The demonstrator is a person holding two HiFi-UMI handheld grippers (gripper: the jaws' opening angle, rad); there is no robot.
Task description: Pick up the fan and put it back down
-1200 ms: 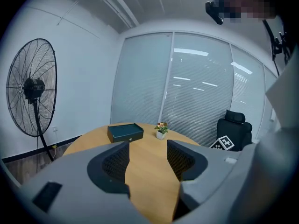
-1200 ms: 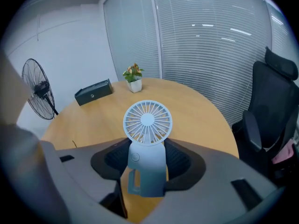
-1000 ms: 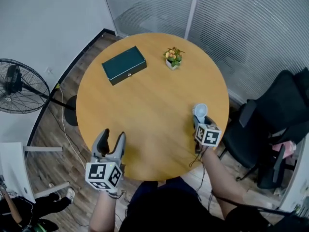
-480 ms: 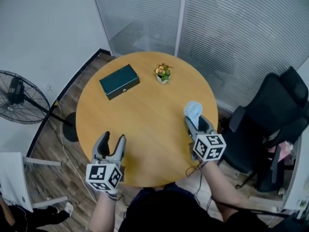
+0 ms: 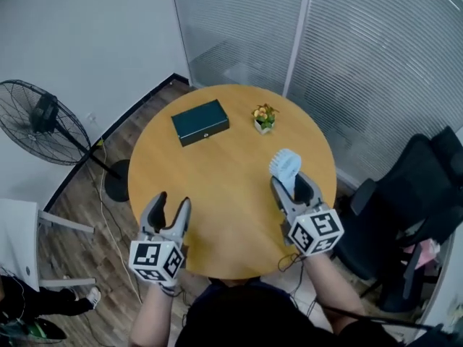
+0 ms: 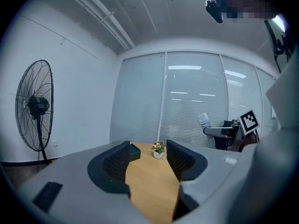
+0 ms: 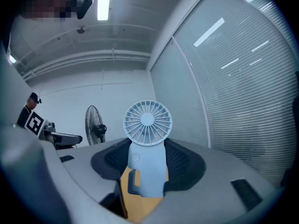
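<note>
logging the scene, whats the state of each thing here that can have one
small pale blue handheld fan, upright, gripped by its handle, off the table
right gripper, fingers shut on the fan
left gripper, fingers open, empty
dark green rectangular box, lid closed, flat on the round wooden table
small potted flower plant, upright on the table
black pedestal floor fan, standing, spin unclear
</note>
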